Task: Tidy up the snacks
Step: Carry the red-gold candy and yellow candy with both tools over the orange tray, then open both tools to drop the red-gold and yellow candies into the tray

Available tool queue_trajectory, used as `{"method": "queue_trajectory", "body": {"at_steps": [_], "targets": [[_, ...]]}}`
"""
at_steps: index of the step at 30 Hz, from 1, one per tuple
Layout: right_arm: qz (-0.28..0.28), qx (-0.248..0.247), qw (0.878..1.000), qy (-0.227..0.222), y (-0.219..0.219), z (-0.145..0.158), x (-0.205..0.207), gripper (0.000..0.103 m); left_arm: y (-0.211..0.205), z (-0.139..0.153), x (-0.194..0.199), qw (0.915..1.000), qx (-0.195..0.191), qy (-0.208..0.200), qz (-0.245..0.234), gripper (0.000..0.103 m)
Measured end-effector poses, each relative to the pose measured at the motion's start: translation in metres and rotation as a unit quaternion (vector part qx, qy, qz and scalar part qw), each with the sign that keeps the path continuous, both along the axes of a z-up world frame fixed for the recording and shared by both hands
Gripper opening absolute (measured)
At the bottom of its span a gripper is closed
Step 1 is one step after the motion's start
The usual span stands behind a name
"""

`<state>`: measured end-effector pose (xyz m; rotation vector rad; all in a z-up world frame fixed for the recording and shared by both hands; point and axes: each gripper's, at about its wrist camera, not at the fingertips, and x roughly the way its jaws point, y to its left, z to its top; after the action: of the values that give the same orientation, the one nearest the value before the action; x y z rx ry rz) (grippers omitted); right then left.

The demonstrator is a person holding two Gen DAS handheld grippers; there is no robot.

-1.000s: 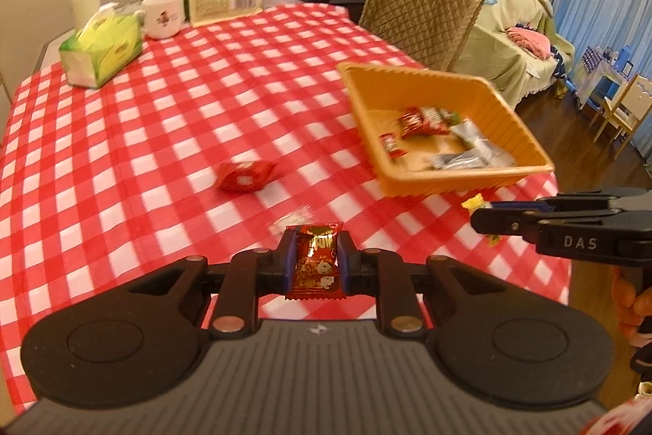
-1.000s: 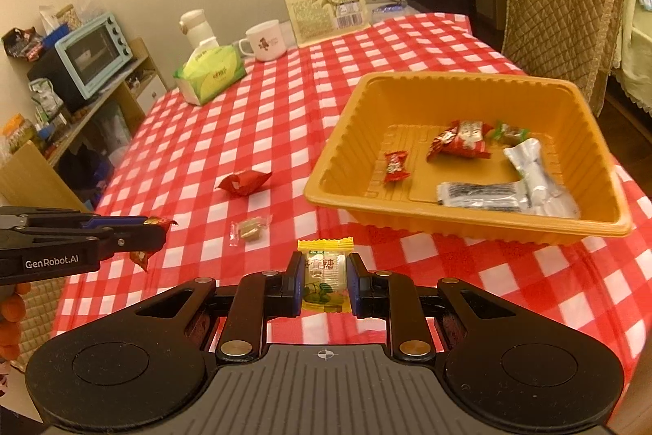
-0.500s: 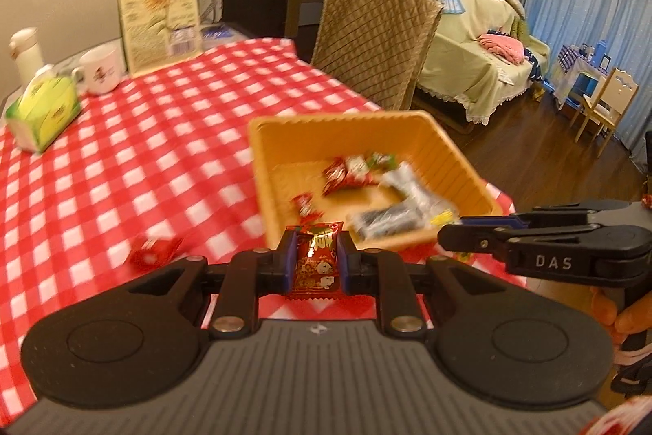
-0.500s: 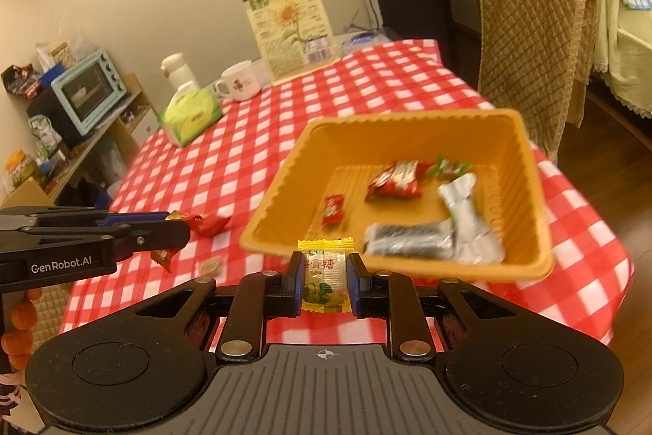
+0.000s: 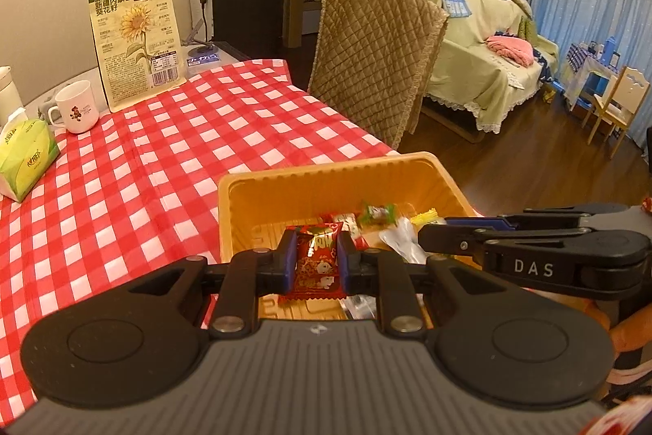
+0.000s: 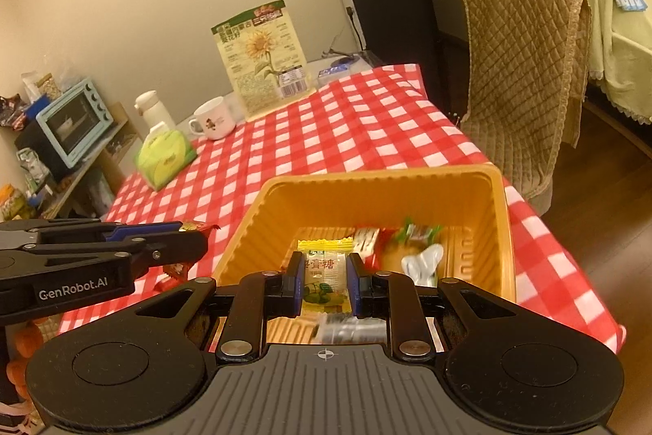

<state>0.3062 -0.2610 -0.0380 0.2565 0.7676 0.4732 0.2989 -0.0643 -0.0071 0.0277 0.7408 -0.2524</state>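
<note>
Both tools arrive over the orange tray (image 5: pixel 244 202), each loaded. The left tool (image 5: pixel 313 263) is clamped on a red candy packet (image 5: pixel 316 261); the right tool (image 6: pixel 325 278) is clamped on a yellow candy packet (image 6: pixel 325 272). The tray sits near the corner of the surface under a red-and-white checked cloth (image 5: pixel 163 157) and already holds several wrapped sweets, among them a green-twisted candy (image 6: pixel 415 231) and a silver wrapper (image 6: pixel 421 263).

The step in hand appears to be the drop. Done well, each packet should be carried clear past the near rim and over the tray floor before the jaws part, low enough that it does not bounce out. The two tools stand close side by side, so releasing one at a time would likely avoid a knock.

Well apart, toward the wall, stand a sunflower-seed bag (image 5: pixel 136 39), a white mug (image 5: pixel 77 107) and a green tissue pack (image 5: pixel 26 157); none obstructs. A quilted chair (image 5: pixel 375 60) stands beside the surface.
</note>
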Motion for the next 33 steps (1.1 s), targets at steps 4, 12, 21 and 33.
{"method": "queue_trajectory", "body": {"at_steps": [4,12,21,33], "targets": [[0.005,-0.002,1.0,0.004,0.002,-0.005,0.019,0.022,-0.001,-0.006,0.018,0.9999,0.001,0.008,0.009,0.019],[0.008,-0.008,1.0,0.017,0.009,-0.018,0.049,0.022,-0.002,-0.022,0.057,0.9994,0.014,0.028,0.017,0.019],[0.0,-0.01,0.999,0.04,0.012,-0.033,0.069,0.022,0.0,-0.043,0.083,0.9981,0.016,0.055,0.023,0.019],[-0.007,-0.007,0.999,0.052,0.014,-0.039,0.075,0.022,0.002,-0.05,0.092,0.9981,0.012,0.06,0.014,0.027]]}}
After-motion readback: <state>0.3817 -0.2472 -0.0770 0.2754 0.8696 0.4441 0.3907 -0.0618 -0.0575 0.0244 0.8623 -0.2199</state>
